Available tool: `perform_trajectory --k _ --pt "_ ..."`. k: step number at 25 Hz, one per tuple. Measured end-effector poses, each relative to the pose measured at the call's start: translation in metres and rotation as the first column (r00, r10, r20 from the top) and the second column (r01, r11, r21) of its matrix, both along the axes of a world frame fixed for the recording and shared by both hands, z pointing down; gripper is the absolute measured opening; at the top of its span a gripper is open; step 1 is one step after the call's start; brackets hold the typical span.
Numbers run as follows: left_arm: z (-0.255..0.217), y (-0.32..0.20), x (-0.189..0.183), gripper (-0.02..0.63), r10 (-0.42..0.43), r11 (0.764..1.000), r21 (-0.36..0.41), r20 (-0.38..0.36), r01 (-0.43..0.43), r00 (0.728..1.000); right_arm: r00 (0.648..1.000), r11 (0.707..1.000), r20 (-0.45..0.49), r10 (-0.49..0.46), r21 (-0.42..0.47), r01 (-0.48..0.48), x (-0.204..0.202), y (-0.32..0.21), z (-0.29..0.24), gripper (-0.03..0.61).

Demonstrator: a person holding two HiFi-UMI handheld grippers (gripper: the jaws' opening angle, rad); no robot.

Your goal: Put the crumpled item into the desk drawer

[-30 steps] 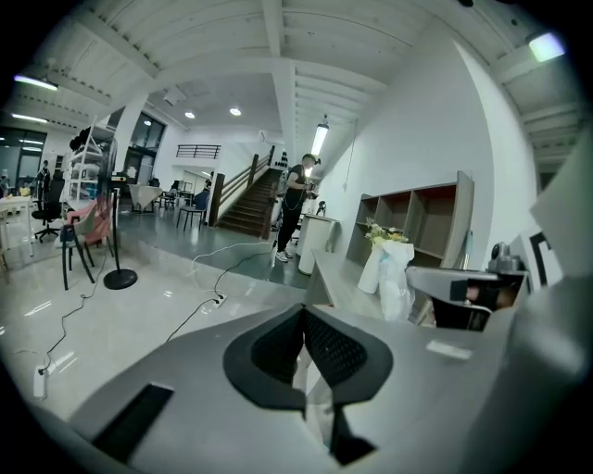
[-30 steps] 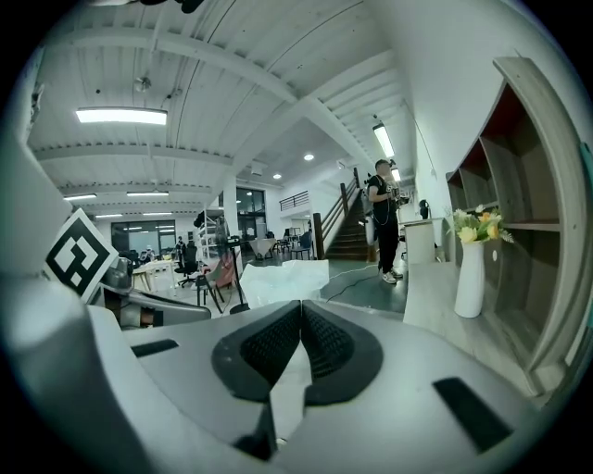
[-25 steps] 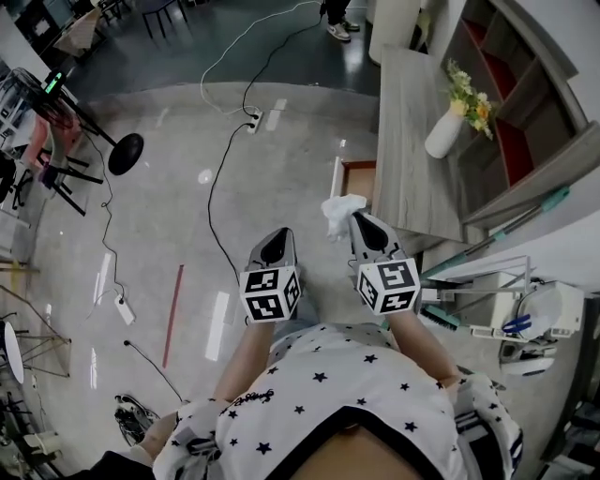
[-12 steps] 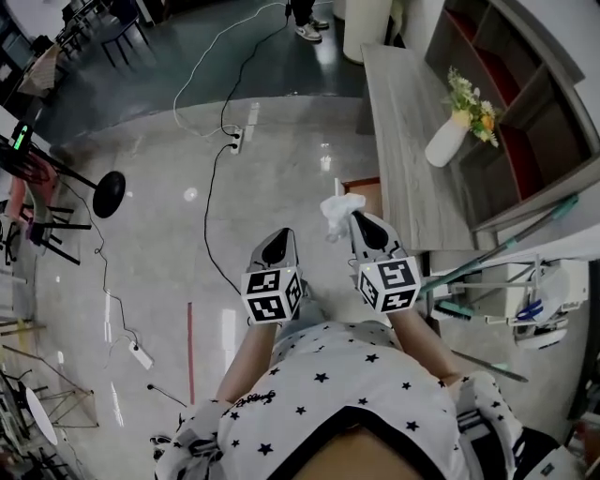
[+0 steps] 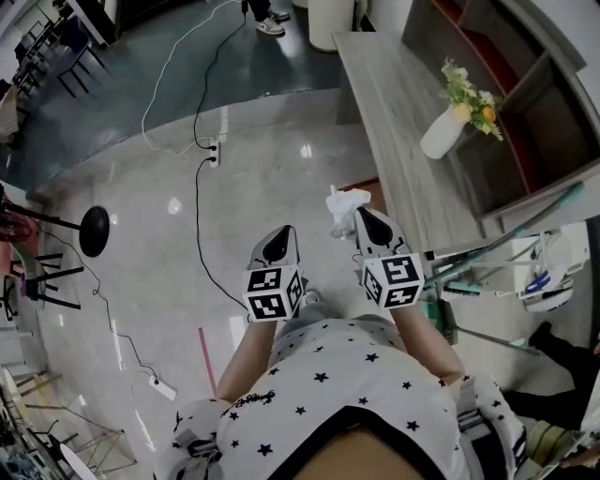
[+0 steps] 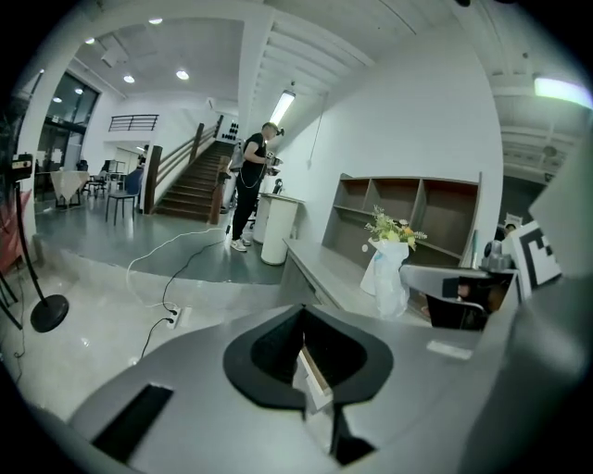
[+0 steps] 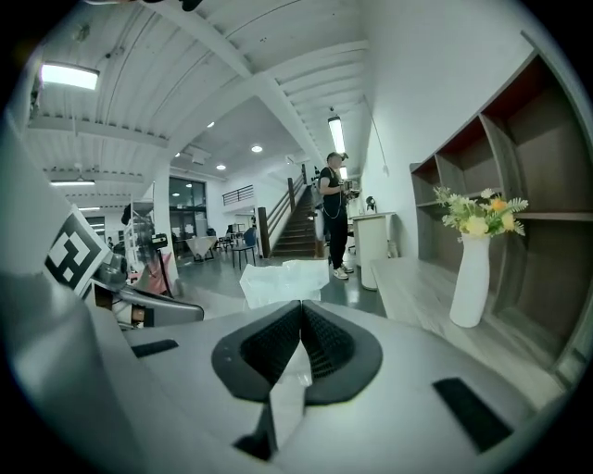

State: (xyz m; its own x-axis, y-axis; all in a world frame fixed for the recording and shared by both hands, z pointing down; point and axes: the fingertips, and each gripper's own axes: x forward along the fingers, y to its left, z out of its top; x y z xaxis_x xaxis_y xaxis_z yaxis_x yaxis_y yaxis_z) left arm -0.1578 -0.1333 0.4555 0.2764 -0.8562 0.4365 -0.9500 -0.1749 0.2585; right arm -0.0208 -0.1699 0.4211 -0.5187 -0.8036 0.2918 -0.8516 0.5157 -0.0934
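My right gripper [image 5: 357, 215] is shut on a white crumpled piece of paper [image 5: 343, 207], held in the air beside the long grey desk [image 5: 394, 122]. A brown sliver of the open drawer [image 5: 374, 191] shows under the desk edge, just beyond the paper. In the right gripper view the paper [image 7: 283, 280] sticks out past the closed jaws of the right gripper [image 7: 300, 313]. My left gripper [image 5: 275, 249] hangs level with it to the left, shut, with nothing in it. The left gripper view shows the left gripper [image 6: 303, 321] and, to its right, the paper [image 6: 389, 289].
A white vase with flowers [image 5: 442, 131] stands on the desk, below a shelf unit [image 5: 525, 75]. Cables and a power strip [image 5: 214, 150] lie on the glossy floor, near a round black stand base [image 5: 95, 231]. A person [image 6: 248, 180] stands far off by a white bin [image 5: 330, 17].
The head view has swung, so the desk and vase sit further left and nearer. Both grippers keep the same pose, the right one still holding the paper.
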Motion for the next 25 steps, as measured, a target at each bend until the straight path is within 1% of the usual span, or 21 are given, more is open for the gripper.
perform_trajectory --k 7,11,15,20,25 --pt "0.021 -0.039 -0.006 0.012 0.109 0.993 -0.042 -0.002 -0.109 0.994 0.994 0.993 -0.025 0.106 -0.042 -0.107 0.001 -0.03 0.027 -0.006" --pt "0.031 -0.054 -0.004 0.012 0.146 0.987 -0.062 -0.016 -0.147 0.989 0.987 0.986 -0.064 0.148 -0.066 -0.153 0.007 -0.039 0.044 -0.005" --pt "0.048 -0.066 0.002 0.012 0.16 0.982 -0.094 -0.025 -0.162 0.987 0.981 0.979 -0.095 0.17 -0.098 -0.179 0.014 -0.053 0.069 -0.006" --pt "0.071 -0.083 0.01 0.012 0.151 0.979 -0.131 -0.029 -0.153 0.988 0.972 0.962 -0.116 0.203 -0.16 -0.22 0.024 -0.075 0.111 -0.006" --pt "0.097 -0.098 0.012 0.012 0.129 0.975 -0.181 -0.03 -0.132 0.991 0.966 0.949 -0.171 0.196 -0.215 -0.231 0.03 -0.09 0.156 -0.005"
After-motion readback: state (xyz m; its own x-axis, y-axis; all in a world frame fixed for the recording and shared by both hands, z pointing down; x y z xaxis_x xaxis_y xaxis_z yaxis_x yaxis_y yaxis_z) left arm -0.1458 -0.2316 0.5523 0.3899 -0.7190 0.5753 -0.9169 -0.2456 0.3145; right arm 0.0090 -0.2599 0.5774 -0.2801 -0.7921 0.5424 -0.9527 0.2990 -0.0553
